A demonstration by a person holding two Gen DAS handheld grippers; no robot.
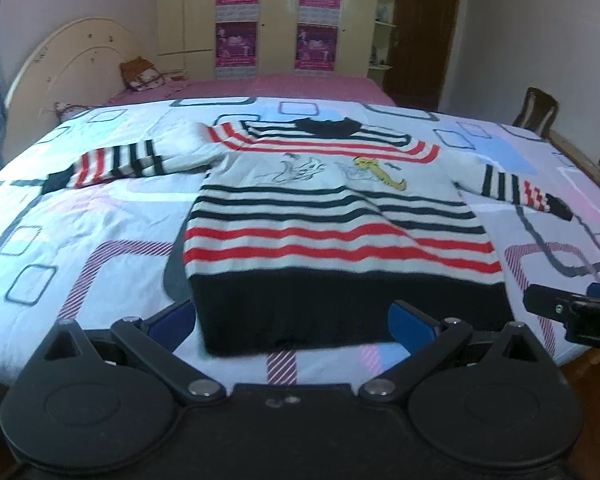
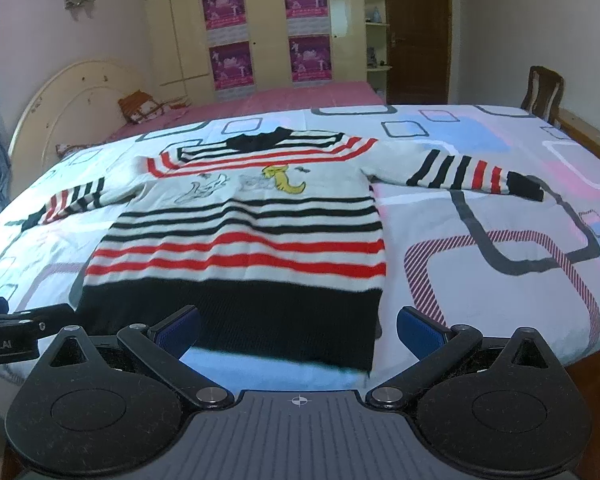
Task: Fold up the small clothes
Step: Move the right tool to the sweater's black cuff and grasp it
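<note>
— Lying flat on the bed (image 1: pixel 100 216), face up: small striped sweater (image 1: pixel 324 216), both sleeves spread out sideways. Laid open like that for folding, probably.

— And the black hem (image 2: pixel 240 320)? Nearest the edge, within easy reach of both claws.

— Left claw (image 1: pixel 292 324): spread wide, holding nothing, hovering at the hem's left half; contact hard to tell.

— Right claw (image 2: pixel 298 330): equally wide, empty too, at the hem's right corner. No fold started yet.

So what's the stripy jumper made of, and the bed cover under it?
The red, black and white striped jumper looks like soft knitted wool or acrylic: its black hem shows ribbing and fuzzy edges. The white patterned bed cover looks like thin, smooth printed cotton, matte, lying flat.
</note>
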